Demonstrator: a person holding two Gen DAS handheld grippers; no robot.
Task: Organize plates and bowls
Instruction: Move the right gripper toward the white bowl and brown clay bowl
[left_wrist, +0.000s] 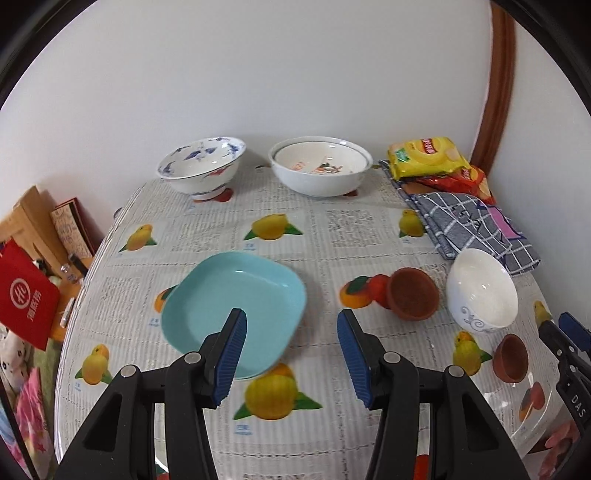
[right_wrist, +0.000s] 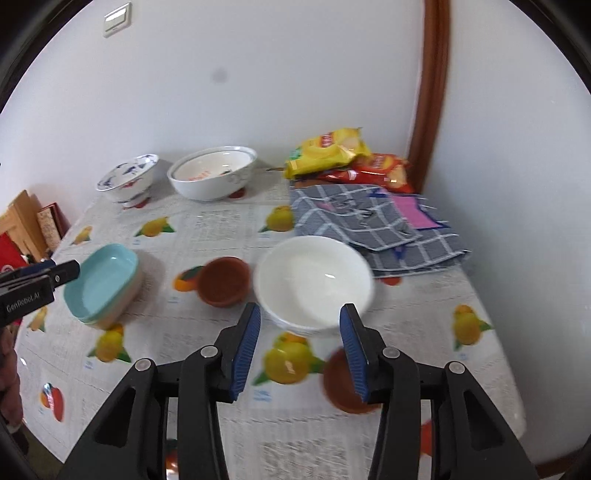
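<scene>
A stack of square plates with a teal one on top (left_wrist: 236, 306) lies on the table, also in the right wrist view (right_wrist: 103, 284). My left gripper (left_wrist: 291, 328) is open and empty, its left finger over the plate's near edge. A small white bowl (left_wrist: 482, 291) (right_wrist: 314, 282) stands to the right. Two small brown bowls (left_wrist: 413, 293) (left_wrist: 511, 356) sit near it, seen too in the right wrist view (right_wrist: 223, 280) (right_wrist: 341, 382). My right gripper (right_wrist: 300, 325) is open and empty just before the white bowl. A blue-patterned bowl (left_wrist: 201, 166) (right_wrist: 127, 177) and a large white bowl (left_wrist: 319, 166) (right_wrist: 212, 171) stand at the back.
Snack bags (left_wrist: 428, 158) (right_wrist: 328, 151) and a grey checked cloth (left_wrist: 476, 225) (right_wrist: 373, 221) lie at the back right by the wall. The table edge (left_wrist: 70, 332) drops off on the left, with boxes and a red bag (left_wrist: 26, 299) below.
</scene>
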